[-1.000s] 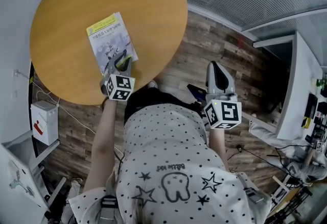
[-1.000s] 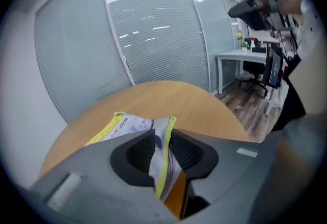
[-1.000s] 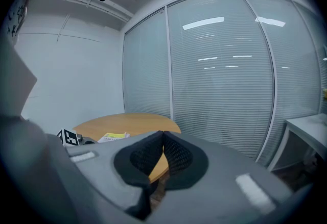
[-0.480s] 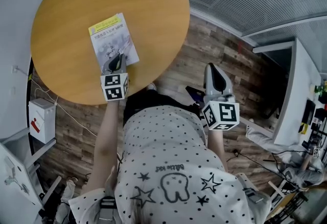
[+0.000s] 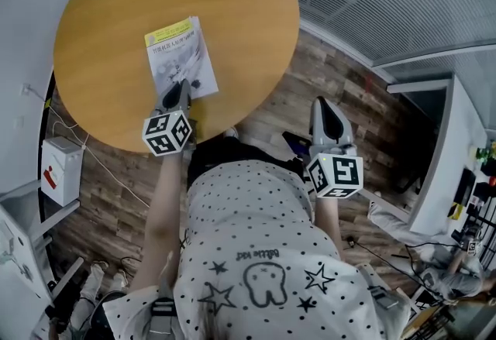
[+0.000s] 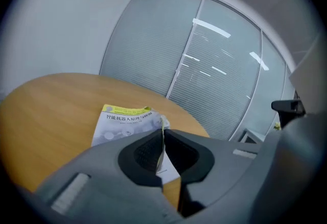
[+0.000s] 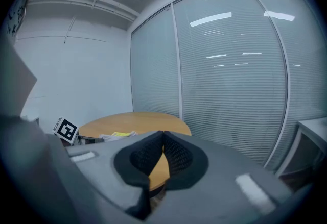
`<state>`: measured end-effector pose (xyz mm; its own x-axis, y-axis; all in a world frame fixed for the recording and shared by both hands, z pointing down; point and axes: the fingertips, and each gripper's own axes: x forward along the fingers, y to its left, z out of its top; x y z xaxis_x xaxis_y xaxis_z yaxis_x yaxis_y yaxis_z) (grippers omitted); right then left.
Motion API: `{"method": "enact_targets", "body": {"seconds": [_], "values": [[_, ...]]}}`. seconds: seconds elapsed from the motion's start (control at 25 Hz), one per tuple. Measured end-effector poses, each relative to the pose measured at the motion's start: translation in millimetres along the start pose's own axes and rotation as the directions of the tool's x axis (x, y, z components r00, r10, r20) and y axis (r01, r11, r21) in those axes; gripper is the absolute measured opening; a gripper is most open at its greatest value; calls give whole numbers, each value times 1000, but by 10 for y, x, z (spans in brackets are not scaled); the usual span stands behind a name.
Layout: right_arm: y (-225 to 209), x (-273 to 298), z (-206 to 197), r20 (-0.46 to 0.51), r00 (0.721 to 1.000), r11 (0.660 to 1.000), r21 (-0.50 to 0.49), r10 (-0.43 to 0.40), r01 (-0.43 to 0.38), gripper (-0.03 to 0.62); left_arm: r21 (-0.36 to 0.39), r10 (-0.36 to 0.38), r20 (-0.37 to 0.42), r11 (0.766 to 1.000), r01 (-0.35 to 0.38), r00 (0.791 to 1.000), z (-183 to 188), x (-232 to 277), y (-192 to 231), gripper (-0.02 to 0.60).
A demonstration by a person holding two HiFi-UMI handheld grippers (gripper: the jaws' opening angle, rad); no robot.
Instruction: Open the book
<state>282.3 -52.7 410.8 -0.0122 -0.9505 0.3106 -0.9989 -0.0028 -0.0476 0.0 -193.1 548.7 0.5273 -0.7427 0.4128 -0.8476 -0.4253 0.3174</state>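
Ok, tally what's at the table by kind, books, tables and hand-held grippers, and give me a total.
Book: 1
Round wooden table: 1
Hand-held gripper: 2, the left hand-held gripper, whose jaws have just been closing on the book's cover edge, and the right hand-held gripper, shut on nothing
Total: 4

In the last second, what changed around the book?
The left gripper rolled over; its jaws have just been closing and now pinch the cover edge of the book. The book stayed on the table; the right gripper stayed shut and empty.
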Motion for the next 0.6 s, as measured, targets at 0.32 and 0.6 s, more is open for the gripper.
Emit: {"method": "enact_targets", "body": {"seconds": [0.32,0.6], "values": [[52,37,43,12,1000,1000,-8,20,-20,5,-33,-17,22,999,18,1000,37,-58,25,23],[25,38,9,1,1000,1000,-6,16,-16,5,30,59,32,998,-60,998,113,-106,127,20]]}}
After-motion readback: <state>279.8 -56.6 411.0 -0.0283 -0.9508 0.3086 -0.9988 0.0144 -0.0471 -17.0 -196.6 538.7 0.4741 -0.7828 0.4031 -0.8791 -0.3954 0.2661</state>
